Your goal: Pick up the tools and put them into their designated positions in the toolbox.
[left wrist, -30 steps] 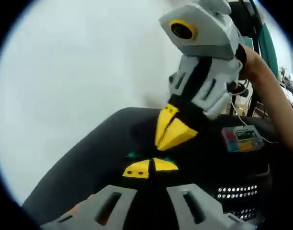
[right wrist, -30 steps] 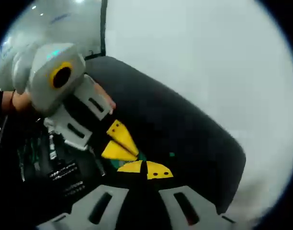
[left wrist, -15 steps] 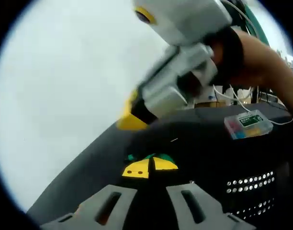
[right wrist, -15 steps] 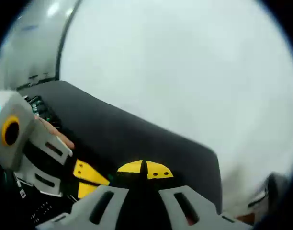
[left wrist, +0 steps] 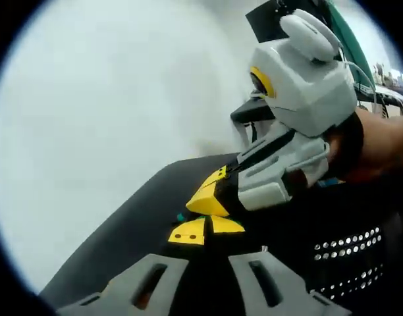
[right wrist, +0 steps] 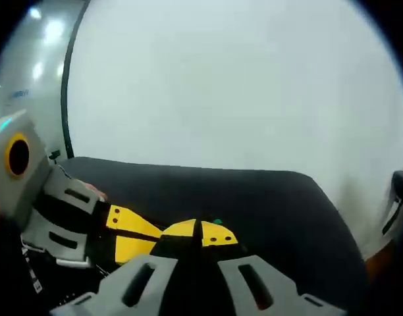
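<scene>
In the left gripper view, we are looking past a pale blank wall [left wrist: 89, 118] on the left toward the black toolbox [left wrist: 142, 217], whose dark lid or edge is sloping up from the lower left. At the bottom centre the left gripper [left wrist: 207, 232] is pointing forward with its yellow tips pressed together, a small bit of green [left wrist: 180, 216] peeking out just beside them; we cannot tell whether anything is caught between the tips. Just to the right, the right gripper [left wrist: 211, 197] is reaching in, its yellow tips sitting right above the left one's and almost touching them. A hand [left wrist: 379, 148] is gripping it at the right edge. Below that hand, rows of small silver sockets or bits [left wrist: 346, 243] are seated in the toolbox.

In the right gripper view, the left gripper [right wrist: 132, 234] is entering from the left, its yellow tips slightly parted and lying beside our own. In the centre the right gripper [right wrist: 200, 234] is resting with its yellow tips closed on each other over the toolbox's black surface [right wrist: 267, 197], a speck of green [right wrist: 218, 222] just above them. The pale wall [right wrist: 241, 85] is behind.
</scene>
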Motion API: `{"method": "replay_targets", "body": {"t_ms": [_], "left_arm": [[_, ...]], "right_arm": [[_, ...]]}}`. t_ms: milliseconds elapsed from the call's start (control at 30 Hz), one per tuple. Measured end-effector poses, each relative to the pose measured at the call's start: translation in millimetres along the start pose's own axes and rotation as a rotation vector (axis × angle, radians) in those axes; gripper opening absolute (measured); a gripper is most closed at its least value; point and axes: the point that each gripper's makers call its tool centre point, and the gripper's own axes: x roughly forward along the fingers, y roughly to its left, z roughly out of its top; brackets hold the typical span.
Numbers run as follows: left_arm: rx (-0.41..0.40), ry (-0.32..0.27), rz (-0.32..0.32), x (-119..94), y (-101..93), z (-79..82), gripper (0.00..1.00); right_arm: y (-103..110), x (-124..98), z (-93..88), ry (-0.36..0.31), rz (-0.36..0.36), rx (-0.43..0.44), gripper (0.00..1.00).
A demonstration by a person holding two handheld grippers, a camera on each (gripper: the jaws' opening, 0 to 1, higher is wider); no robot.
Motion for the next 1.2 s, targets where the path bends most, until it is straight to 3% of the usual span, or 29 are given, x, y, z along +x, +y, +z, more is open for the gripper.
{"method": "replay_targets", "body": {"t_ms": [67,200,533,600,633,667,700,733,767,800,867,933,1000,1067,1100,1133,1200], "left_arm": [[0.009,0.018,-0.002,0.8,-1.8,0.1,0.00],[0.030,0.039,-0.002,1.1,-1.6,-0.8,0.00],[0.042,0.075,-0.012,4.7,-0.3,-3.9,0.00],[0.074,0.059,-0.012,2.5,0.8,-1.2,0.00],[0.105,0.074,-0.035,-2.3,1.3,-2.3,0.00],[0.110,0.157,0.000,-12.6,13.3,-12.4,0.00],[0.149,0.174,0.077,-19.9,32.6,-11.2,0.00],[0.122,0.144,0.114,-26.6,43.5,-7.1,0.00],[0.064,0.119,0.103,-32.3,46.4,-5.3,0.00],[-0.044,0.115,0.058,-38.3,44.2,-7.2,0.00],[-0.132,0.196,-0.013,-43.9,35.6,-26.0,0.00],[-0.102,0.191,-0.011,-38.8,32.6,-31.8,0.00],[-0.032,0.221,-0.030,-33.7,25.6,-38.1,0.00],[-0.040,0.215,-0.035,-26.4,21.5,-36.7,0.00],[-0.041,0.221,-0.039,-24.0,20.1,-37.6,0.00],[-0.040,0.222,-0.045,-20.9,19.5,-38.3,0.00],[-0.046,0.206,-0.060,-17.6,17.6,-36.6,0.00]], "right_arm": [[-2.6,1.2,-0.7,0.004,0.005,0.054,0.00],[-0.8,2.0,0.2,-0.008,-0.011,-0.005,0.00],[-1.3,-0.4,-1.3,-0.020,-0.032,-0.056,0.00],[1.7,-3.0,1.0,-0.050,0.004,-0.028,0.00],[1.9,-6.1,-1.1,-0.030,0.015,0.047,0.00],[-3.7,-16.2,-5.1,0.037,0.005,0.131,0.00],[-11.2,-24.1,-2.8,0.061,-0.012,0.136,0.00],[-23.4,-37.2,12.2,0.012,-0.051,0.136,0.00],[-33.4,-44.3,21.1,-0.008,-0.085,0.105,0.00],[-36.8,-50.5,24.3,0.036,-0.100,0.073,0.00],[-20.9,-53.4,21.6,0.074,-0.052,0.055,0.00],[4.1,-48.8,0.6,0.172,0.018,-0.068,0.00],[4.9,-41.8,-9.7,0.193,-0.020,-0.264,0.00],[9.4,-38.1,-22.6,0.244,-0.008,-0.297,0.00],[4.1,-35.5,-19.3,0.222,-0.045,-0.319,0.00],[3.3,-35.3,-26.1,0.264,-0.044,-0.357,0.00],[3.4,-31.0,-20.5,0.233,-0.046,-0.356,0.00]]}}
